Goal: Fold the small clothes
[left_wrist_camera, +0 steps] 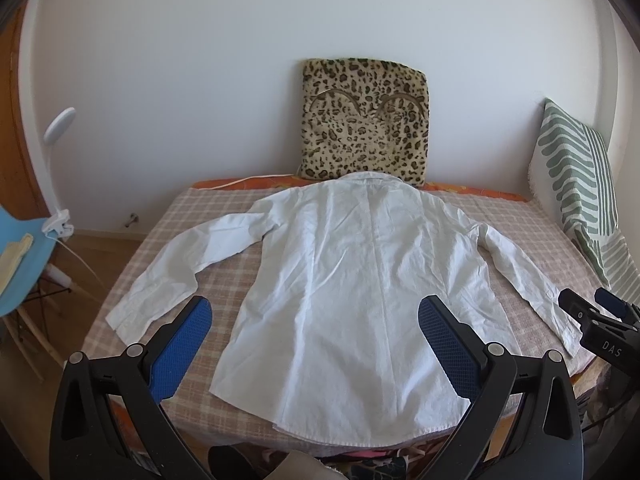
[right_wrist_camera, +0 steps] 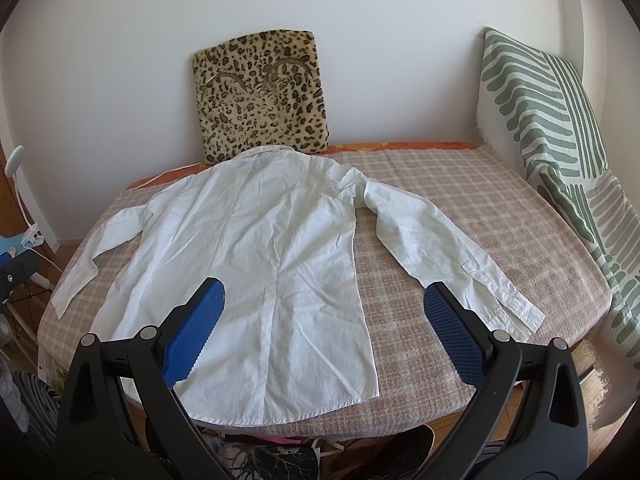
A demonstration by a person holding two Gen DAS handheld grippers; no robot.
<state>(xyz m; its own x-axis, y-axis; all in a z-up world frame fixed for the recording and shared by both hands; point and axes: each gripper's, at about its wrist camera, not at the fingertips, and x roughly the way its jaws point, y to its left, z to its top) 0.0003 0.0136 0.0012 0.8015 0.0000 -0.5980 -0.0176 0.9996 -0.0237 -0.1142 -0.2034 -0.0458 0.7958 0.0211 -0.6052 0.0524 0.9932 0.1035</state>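
Fingers point(left_wrist_camera: 188, 344) of the left gripper point(left_wrist_camera: 316, 344) are spread wide and hold nothing; those of the right gripper point(right_wrist_camera: 324, 338) are likewise parted and empty, both poised above the near edge of the bed. A white long-sleeved shirt point(left_wrist_camera: 352, 280) is laid flat, back upward, on the checked bedcover point(right_wrist_camera: 460, 208), its collar towards the wall and its hem at the near edge, slightly overhanging. Both sleeves are stretched outward and angled down towards the near side, the left cuff point(left_wrist_camera: 120, 320) lying just beside the left gripper's fingers, the right cuff point(right_wrist_camera: 516, 312) close by the right gripper's.

The cloth is judged to be light, thin and soft, creased all over, and likely to sag and slide when lifted; no stiffness is to be expected except at collar and cuffs. No fold has yet been made. A hold is best taken at a cuff or at the shoulder seam, where the doubled fabric can be pinched firmly, so that a sleeve may be carried across the back.

Behind the collar a leopard-print cushion point(left_wrist_camera: 364, 120) is propped against the wall, and a green-striped cushion point(right_wrist_camera: 548, 120) is leaned at the right.
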